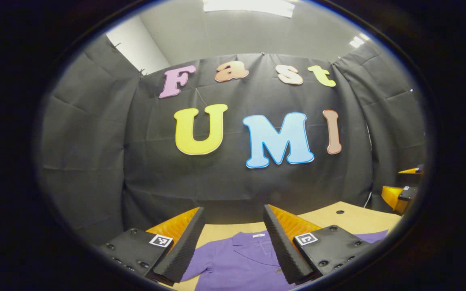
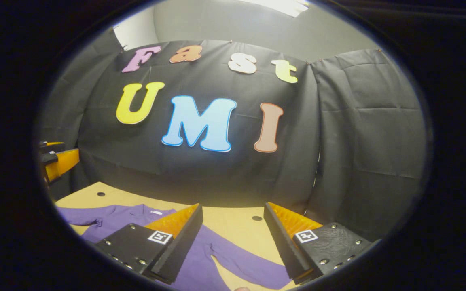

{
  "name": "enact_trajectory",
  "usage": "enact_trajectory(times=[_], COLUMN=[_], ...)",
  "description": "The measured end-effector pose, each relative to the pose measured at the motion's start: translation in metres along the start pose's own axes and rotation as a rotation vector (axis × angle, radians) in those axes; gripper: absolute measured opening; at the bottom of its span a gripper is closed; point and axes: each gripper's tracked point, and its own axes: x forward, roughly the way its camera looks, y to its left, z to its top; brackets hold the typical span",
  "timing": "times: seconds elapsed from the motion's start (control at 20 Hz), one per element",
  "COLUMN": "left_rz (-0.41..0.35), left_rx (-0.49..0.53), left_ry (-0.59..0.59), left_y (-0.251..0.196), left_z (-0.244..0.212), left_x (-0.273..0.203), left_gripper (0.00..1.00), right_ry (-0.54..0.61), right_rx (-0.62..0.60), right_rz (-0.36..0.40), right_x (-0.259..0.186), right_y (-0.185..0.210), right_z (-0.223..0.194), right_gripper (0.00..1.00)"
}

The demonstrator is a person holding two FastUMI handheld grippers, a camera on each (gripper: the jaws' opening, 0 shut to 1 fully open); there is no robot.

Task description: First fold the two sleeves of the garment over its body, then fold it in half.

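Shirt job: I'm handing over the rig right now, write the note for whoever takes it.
Left gripper: open, holding nothing, above the shirt's collar.
Right gripper: open, holding nothing, above one sleeve.
Shirt: purple, flat on the table, sleeves spread out to the sides.
Done: nothing; no fold made.
Left: fold both sleeves over the body, then fold the shirt in half.

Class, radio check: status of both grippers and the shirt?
Left gripper open, above the collar. Right gripper open, over a sleeve. Shirt flat on table, sleeves unfolded. Nothing in the way.
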Motion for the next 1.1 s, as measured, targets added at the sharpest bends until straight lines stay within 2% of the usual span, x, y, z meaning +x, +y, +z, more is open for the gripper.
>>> enact_trajectory(times=[0.2,0.45,0.6,0.9,1.1], left_rz=[0.01,0.013,0.034,0.059,0.073], left_rx=[0.005,0.004,0.004,-0.008,-0.021], left_ry=[0.004,0.007,0.024,0.069,0.087], left_y=[-0.002,-0.005,0.001,0.011,0.02], left_z=[-0.002,-0.004,-0.011,-0.025,-0.03], left_x=[0.002,0.001,0.0,-0.008,-0.016], left_gripper=[0.95,0.94,0.95,0.95,0.95], right_ry=[0.049,0.18,0.293,0.531,0.634], right_rx=[0.019,0.058,0.091,0.218,0.281], right_rz=[-0.017,-0.096,-0.162,-0.249,-0.304], right_x=[0.006,0.012,0.013,0.003,-0.003], right_y=[-0.011,-0.045,-0.068,-0.097,-0.112], right_z=[-0.02,-0.065,-0.104,-0.192,-0.234], right_gripper=[0.94,0.95,0.95,0.95,0.95])
